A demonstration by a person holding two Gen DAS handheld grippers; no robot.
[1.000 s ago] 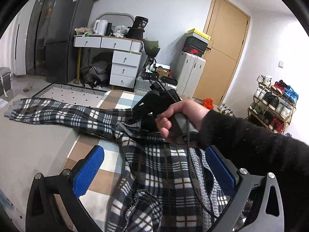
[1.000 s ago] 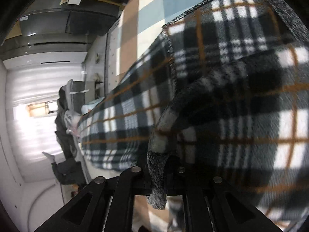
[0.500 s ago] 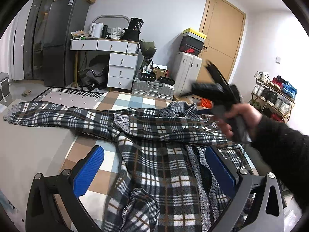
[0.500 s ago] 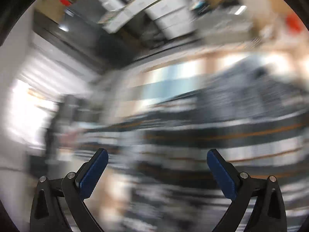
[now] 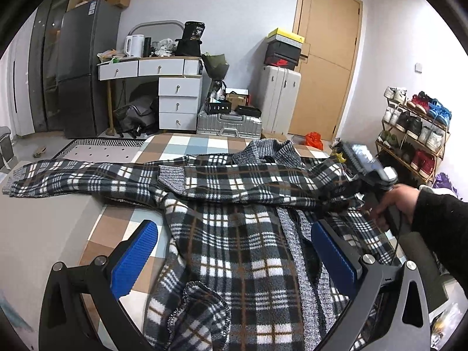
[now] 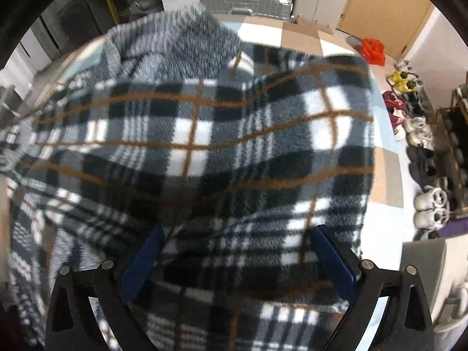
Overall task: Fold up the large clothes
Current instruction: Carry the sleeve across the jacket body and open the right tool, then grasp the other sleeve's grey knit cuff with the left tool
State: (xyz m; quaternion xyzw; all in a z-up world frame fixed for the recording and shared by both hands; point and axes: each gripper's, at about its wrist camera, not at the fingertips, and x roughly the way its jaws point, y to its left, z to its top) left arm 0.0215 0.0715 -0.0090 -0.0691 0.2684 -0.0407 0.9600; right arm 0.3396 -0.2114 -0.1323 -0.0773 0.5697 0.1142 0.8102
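Note:
A large black, white and brown plaid fleece jacket (image 5: 234, 204) with grey knit trim lies spread on a checkered surface, one sleeve (image 5: 73, 175) stretched far left. My left gripper (image 5: 234, 251) is open, its blue pads above the jacket's lower body, holding nothing. My right gripper (image 5: 351, 187) shows at the jacket's right edge in the left wrist view, held by a hand. In the right wrist view the right gripper (image 6: 237, 254) is open, with plaid fabric (image 6: 204, 146) lying between and over its pads.
A checkered mat (image 5: 187, 143) lies under the jacket. Behind stand a fridge (image 5: 84, 67), a white desk with drawers (image 5: 175, 99), silver suitcases (image 5: 231, 122) and a wooden door (image 5: 324, 58). A shoe rack (image 5: 415, 128) is at the right.
My right gripper let go of the grey cuff it was shut on, opened, and swung right to the jacket's right side. The sleeve now lies folded across the jacket body. The left gripper held still.

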